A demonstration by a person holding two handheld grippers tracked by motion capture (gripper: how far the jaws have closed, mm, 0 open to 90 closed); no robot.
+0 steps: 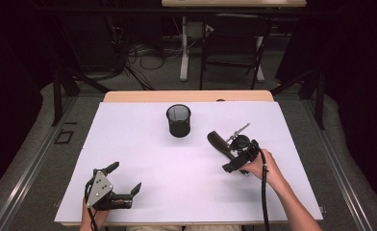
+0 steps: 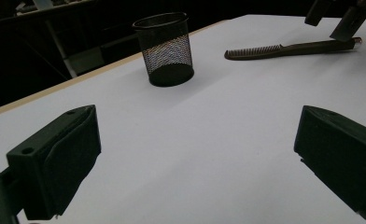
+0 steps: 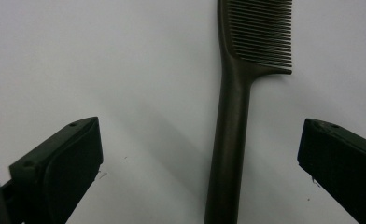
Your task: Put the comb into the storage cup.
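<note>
A: Where's the comb (image 3: pixel 232 140) right now?

B: Flat on the white worktop (image 1: pixel 143 159), to the right of the mesh cup (image 1: pixel 178 120) and apart from it. Its teeth end points toward the cup and its handle toward the person's right hand (image 1: pixel 258 166).

A: And the right gripper (image 3: pixel 200 168)?

B: Its jaws are spread wide, one on each side of the handle, neither pad touching it. The handle runs up between them, a bit nearer the right jaw. I'd say it's lined up that way so closing would pinch the handle across its narrow width, though nothing is clamped yet.

A: The left gripper (image 1: pixel 125 184)?

B: Parked at the near left of the worktop, jaws apart and empty, aimed toward the cup. It keeps clear of the right hand's work.

A: Why the cup upright in the middle?

B: Probably as the holder: open mouth up, within reach, so the comb could drop in handle or teeth first.
</note>
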